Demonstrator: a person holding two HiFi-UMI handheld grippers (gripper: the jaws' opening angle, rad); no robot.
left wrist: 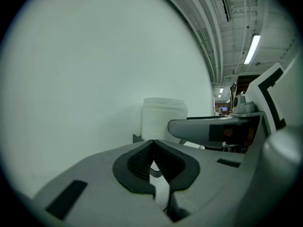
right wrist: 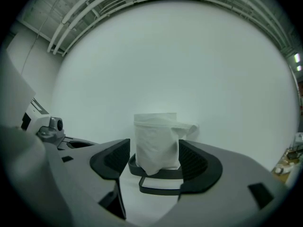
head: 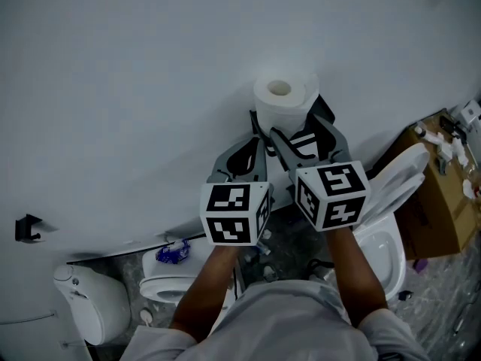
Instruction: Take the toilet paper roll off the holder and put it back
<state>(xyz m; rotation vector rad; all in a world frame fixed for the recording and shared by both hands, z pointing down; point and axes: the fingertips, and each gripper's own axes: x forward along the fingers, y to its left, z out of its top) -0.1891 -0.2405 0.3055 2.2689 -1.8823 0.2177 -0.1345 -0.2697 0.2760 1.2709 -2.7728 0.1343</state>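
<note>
Dim, flat bluish light; gripper views bulge, with black corners.

No legible text or markings

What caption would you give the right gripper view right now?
Right gripper open, flanking the upright toilet paper roll seated on its dark holder, before a plain white wall.

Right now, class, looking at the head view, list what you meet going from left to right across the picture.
Black wall bracket → blue packet → left gripper → right gripper → raised toilet lid → cardboard box.
</note>
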